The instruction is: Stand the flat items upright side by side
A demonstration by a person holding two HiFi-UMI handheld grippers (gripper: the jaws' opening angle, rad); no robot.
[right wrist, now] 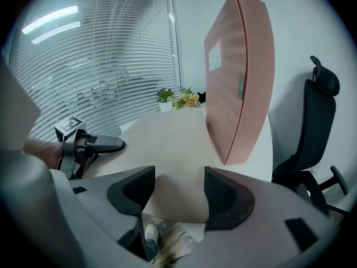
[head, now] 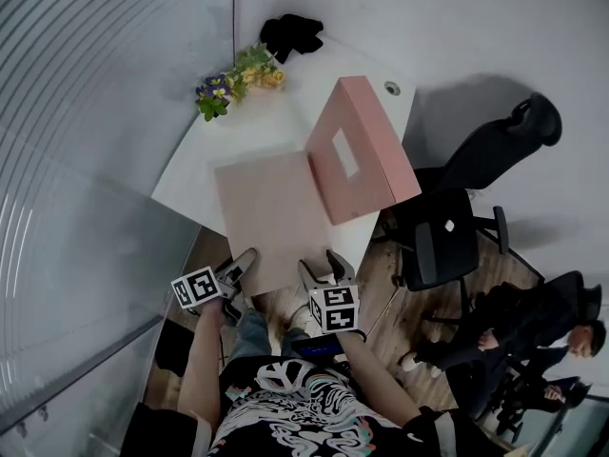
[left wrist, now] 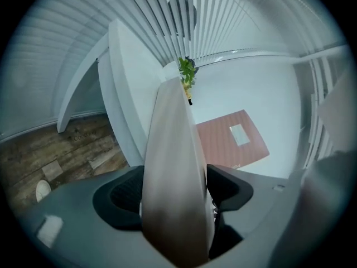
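Both jaws open: left gripper [head: 240, 267] straddles flat panel's [head: 271, 208] overhanging edge, right gripper [head: 321, 268] over its corner.

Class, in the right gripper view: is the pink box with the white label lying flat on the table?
No, the pink box stands upright on its edge on the table.

A: Where is the flat box [head: 271, 212] lying?
B: On the table [head: 190, 174], near edge hanging over. The upright box [head: 362, 150] is standing right beside it, on its right.
A: Behind?
B: Flowers [head: 238, 76] are sitting at the far left corner. A chair [head: 447, 241] is standing right of the table.
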